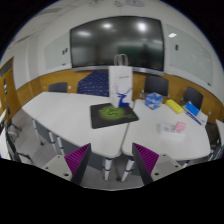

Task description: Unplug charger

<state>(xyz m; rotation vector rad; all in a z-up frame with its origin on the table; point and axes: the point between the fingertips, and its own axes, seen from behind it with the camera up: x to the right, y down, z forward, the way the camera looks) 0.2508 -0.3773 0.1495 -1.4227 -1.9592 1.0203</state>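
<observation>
White desks fill this meeting room, pushed together into one broad surface, the near desk (60,122) on one side and a second desk (178,140) on the other with a dark seam running between them toward the gripper (110,160). Its two fingers stand spread wide apart with nothing between them, each showing a magenta pad (76,157) on its inner face, and they hang above the near edge of the desks without touching anything. Well beyond the fingers, near the middle of the surface, lies a dark square mat with a green pattern (114,114). Just behind it stands a white upright box (121,82) with a blue object (121,100) at its foot; from where I stand I cannot make out whether that is the charger, nor any cable or socket. Further to the side sit a blue box (154,100), a yellow item (174,105) and a small pink thing (168,128), all apart from one another. Dark chairs (156,84) line the far side of the desks, and a large black screen (116,42) hangs on the back wall under bright ceiling lights.
</observation>
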